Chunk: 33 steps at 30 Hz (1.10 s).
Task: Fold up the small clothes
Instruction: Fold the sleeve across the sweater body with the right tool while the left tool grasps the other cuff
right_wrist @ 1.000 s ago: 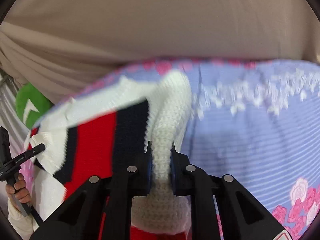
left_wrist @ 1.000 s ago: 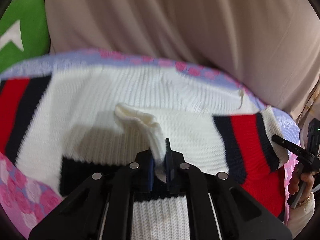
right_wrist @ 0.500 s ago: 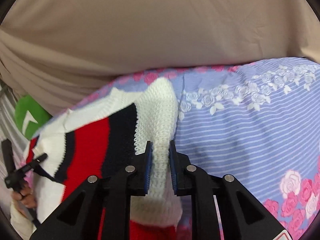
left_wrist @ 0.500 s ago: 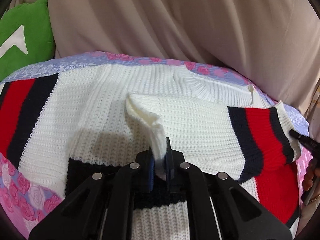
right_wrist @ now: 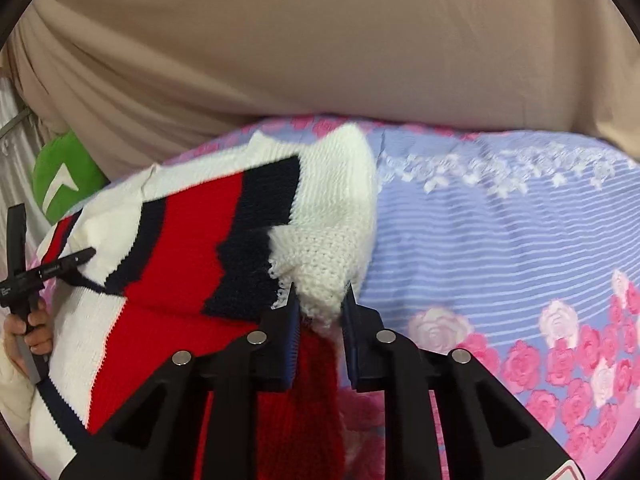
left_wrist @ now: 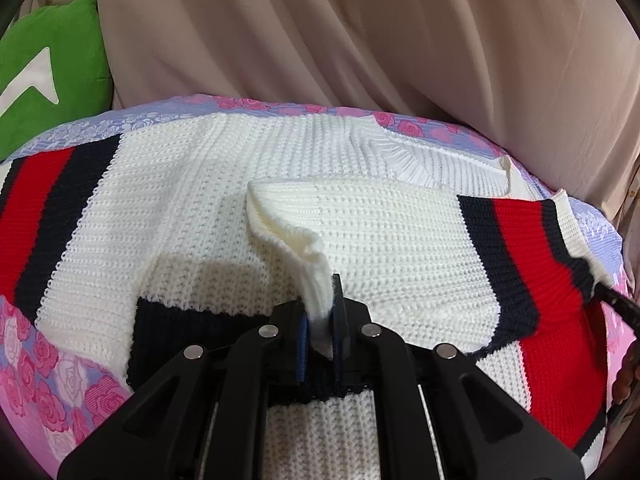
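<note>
A white knit sweater (left_wrist: 200,220) with red and navy stripes lies spread on the bed. One sleeve is folded across its body. My left gripper (left_wrist: 320,292) is shut on that sleeve's white cuff (left_wrist: 308,256), just above the navy hem band. In the right wrist view, my right gripper (right_wrist: 322,300) is shut on a thick white fold of the sweater (right_wrist: 192,240), next to its red and navy stripes. The left gripper (right_wrist: 68,262) and the hand (right_wrist: 28,328) holding it show at the left edge of that view.
A floral pink and lilac striped sheet (right_wrist: 500,240) covers the bed to the right of the sweater. A wall of beige draped fabric (left_wrist: 360,40) rises behind the bed. A green cushion (left_wrist: 44,68) sits at the far left.
The striped fold held by my right gripper has shifted to the right, and the folded sleeve now lies flatter on the body. My left gripper has sunk a little with the cuff.
</note>
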{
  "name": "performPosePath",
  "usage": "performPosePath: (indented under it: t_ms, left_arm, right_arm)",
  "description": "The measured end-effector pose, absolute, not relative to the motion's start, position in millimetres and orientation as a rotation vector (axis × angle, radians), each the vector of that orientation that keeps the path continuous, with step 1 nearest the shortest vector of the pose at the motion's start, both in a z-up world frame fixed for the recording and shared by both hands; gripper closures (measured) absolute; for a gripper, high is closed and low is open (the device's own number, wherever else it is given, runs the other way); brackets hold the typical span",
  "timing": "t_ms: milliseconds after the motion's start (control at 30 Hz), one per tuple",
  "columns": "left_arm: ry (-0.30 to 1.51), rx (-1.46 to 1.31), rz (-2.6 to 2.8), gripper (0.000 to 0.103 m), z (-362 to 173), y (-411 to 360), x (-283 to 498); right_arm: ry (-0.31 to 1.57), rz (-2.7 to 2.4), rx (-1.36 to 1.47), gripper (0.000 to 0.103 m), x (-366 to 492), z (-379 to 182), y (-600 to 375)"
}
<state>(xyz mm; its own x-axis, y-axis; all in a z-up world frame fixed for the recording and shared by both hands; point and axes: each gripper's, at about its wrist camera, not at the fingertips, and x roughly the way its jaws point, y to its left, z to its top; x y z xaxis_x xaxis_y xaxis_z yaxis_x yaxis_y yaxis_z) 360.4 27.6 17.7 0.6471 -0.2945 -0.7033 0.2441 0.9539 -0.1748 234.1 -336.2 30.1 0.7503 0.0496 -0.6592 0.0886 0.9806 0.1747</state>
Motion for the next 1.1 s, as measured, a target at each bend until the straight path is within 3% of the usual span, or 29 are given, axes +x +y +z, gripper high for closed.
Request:
performPosePath:
  t_ms: [233,467,600,667,767,933,1033,1100]
  left_arm:
    - [0.795,0.001,-0.277,0.092,18.5,16.7,357.0]
    - [0.783,0.048,-0.241,0.092,18.6,10.9,355.7]
    - [0.781,0.051,-0.237,0.092,18.8,10.4,355.8]
    - [0.781,0.052,-0.238,0.092,18.8,10.7,355.7]
    - [0.781,0.054,-0.238,0.092,18.9,11.2,355.6]
    - [0.78,0.052,-0.237,0.09,19.4,12.5,355.1]
    - [0.75,-0.029,-0.229,0.077,29.0,31.7,349.3]
    - [0.729,-0.106,-0.204,0.061,43.4,61.0,345.5]
  right_arm:
    - [0.824,-0.04,0.26,0.081,244.4,9.3,-357.5]
    - [0.649,-0.069,0.229,0.075,233.0,68.4,-332.3]
    - [0.666,-0.021,0.191,0.084,264.3,71.5,-313.7]
    - [0.721,-0.033,0.185,0.093,282.3,55.9,-312.6]
    - [0.835,-0.112,0.182,0.1,305.3,15.4,-324.7]
    - [0.817,-0.109,0.25,0.101,301.3,16.1,-332.8]
    - [0.807,-0.09,0.187,0.092,285.4,27.1,-308.0]
    - [0.797,-0.061,0.135,0.091,270.0,33.6,-290.9]
